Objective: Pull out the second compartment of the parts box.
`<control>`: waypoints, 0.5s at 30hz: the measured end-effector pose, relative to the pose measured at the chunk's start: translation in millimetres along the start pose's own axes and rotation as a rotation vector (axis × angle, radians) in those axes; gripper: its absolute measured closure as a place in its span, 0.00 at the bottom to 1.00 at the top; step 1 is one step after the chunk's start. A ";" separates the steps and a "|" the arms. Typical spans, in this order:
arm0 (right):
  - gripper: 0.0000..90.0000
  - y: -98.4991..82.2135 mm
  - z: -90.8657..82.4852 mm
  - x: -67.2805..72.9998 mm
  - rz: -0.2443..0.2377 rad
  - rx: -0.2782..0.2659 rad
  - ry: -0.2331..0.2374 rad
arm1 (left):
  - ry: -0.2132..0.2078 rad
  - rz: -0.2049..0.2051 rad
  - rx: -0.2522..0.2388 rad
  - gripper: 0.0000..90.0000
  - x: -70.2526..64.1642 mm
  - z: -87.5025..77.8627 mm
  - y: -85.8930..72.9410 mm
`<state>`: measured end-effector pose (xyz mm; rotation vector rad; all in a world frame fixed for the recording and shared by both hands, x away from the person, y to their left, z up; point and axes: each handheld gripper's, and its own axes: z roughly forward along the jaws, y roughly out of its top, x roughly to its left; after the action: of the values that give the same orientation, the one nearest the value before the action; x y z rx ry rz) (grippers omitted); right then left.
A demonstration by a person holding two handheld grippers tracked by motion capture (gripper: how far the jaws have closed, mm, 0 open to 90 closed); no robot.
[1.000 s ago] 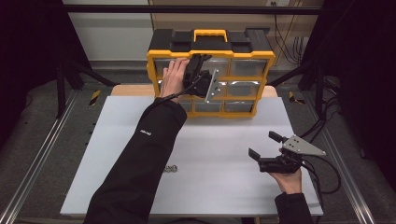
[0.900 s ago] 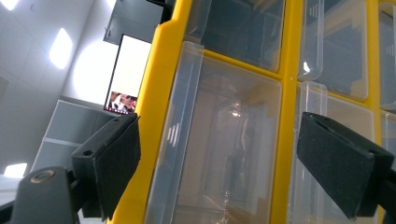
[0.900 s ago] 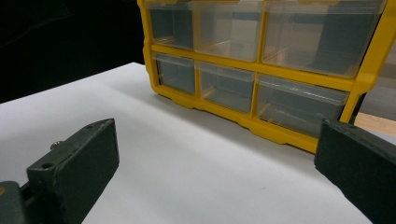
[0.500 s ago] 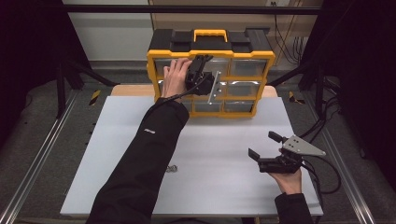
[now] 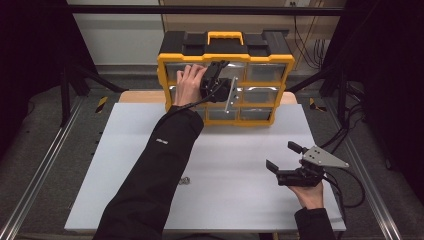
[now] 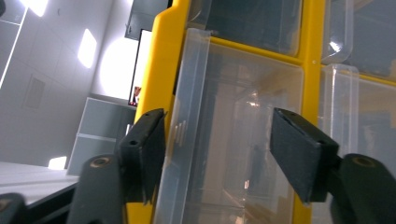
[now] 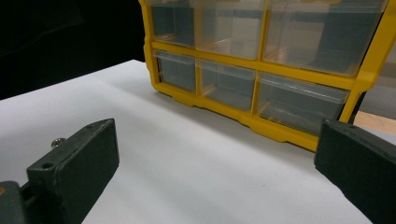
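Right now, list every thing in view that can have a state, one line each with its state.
left gripper: jaws just been closing, either side of a clear drawer front, pads not yet pressing.
clear drawer: in the middle row of the organizer, pulled slightly out, between the left jaws.
right gripper: open, holding nothing, over the white table.
organizer: upright at the table's far edge, handle on top.
small metal piece: lying loose on the white table.
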<state>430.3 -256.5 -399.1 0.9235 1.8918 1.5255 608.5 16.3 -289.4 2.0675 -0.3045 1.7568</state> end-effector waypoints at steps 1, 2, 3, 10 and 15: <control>0.00 0.2 -0.4 0.1 0.001 0.003 -0.001 | 0.005 0.004 0.001 0.45 0.1 -0.2 0.0; 0.00 0.1 -0.4 0.0 0.000 0.004 -0.001 | 0.008 0.006 0.002 0.46 0.1 -0.3 -0.1; 0.00 0.1 -0.5 0.2 0.003 0.007 -0.001 | 0.016 0.011 0.003 0.48 0.3 -0.6 -0.2; 0.00 0.3 -0.7 0.1 0.004 0.002 0.000 | 0.062 0.039 0.007 0.61 -0.5 -0.6 -0.4; 0.00 0.3 -0.3 0.4 0.009 -0.003 0.000 | 0.093 0.043 0.008 0.70 -1.4 -1.3 -0.7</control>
<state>429.9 -256.3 -398.7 0.9311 1.8872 1.5336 607.4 17.4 -290.7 1.9916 -0.3172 1.8757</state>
